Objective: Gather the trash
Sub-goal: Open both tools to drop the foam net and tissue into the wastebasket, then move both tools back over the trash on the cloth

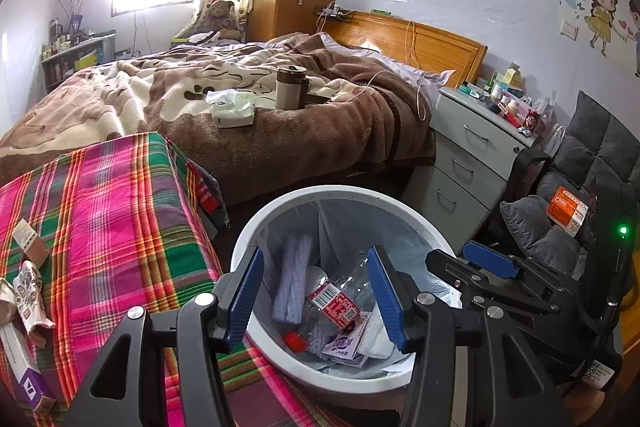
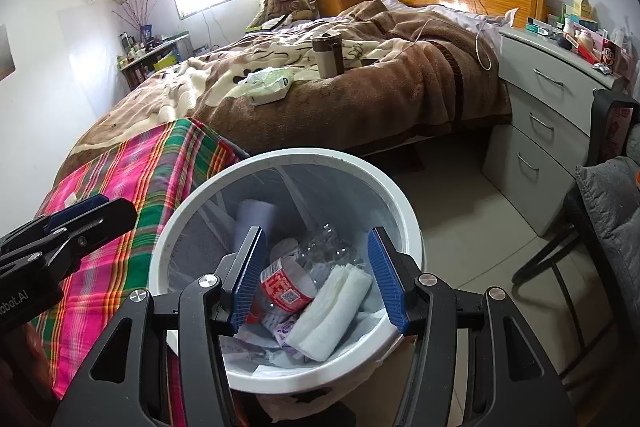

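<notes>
Bedroom floor, both grippers over the bin [image 1: 256, 227] — jaws parted, empty; bottle [image 2: 288, 279] dropped in. Next — trash on the plaid cloth [image 1: 100, 211].

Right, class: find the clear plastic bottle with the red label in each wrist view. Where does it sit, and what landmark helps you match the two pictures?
Left wrist: the bottle lies in the white bin, lower centre, seen between the blue fingers.
Right wrist: the bottle lies in the bin, lower centre, left of a folded white pad.
Shared landmark: the brown cup on the bed.
</notes>
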Tool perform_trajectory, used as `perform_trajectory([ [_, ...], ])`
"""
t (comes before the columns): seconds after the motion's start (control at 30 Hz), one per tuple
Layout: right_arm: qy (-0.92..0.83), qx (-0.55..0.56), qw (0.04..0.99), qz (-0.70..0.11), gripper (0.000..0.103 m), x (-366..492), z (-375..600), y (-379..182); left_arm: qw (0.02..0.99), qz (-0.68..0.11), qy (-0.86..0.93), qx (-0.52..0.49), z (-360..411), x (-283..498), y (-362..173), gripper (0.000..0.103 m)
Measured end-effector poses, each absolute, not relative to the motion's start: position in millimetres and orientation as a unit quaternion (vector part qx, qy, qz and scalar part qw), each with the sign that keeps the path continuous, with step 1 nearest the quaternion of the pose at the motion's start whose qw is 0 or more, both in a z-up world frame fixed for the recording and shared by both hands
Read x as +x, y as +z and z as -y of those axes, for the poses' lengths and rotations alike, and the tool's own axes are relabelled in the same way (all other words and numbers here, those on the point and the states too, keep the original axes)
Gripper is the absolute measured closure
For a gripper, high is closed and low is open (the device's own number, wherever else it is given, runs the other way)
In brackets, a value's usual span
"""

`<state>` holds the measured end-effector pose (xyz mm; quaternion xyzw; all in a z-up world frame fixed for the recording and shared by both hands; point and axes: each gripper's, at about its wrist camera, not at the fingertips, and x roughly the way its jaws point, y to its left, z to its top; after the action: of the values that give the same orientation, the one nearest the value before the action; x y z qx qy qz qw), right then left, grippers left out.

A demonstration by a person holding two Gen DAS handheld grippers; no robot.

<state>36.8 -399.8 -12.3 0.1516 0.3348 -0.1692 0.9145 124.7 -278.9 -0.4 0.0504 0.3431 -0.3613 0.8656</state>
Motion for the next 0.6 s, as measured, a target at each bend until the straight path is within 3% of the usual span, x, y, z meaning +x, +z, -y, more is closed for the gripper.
perform_trajectory([
  [0.6, -0.142, 0.134, 0.93, -0.311, 0.048, 36.8, 360.8, 4.8, 0.893, -0.317, -0.318, 0.033, 211.2, 105.8, 23.1, 0.046],
])
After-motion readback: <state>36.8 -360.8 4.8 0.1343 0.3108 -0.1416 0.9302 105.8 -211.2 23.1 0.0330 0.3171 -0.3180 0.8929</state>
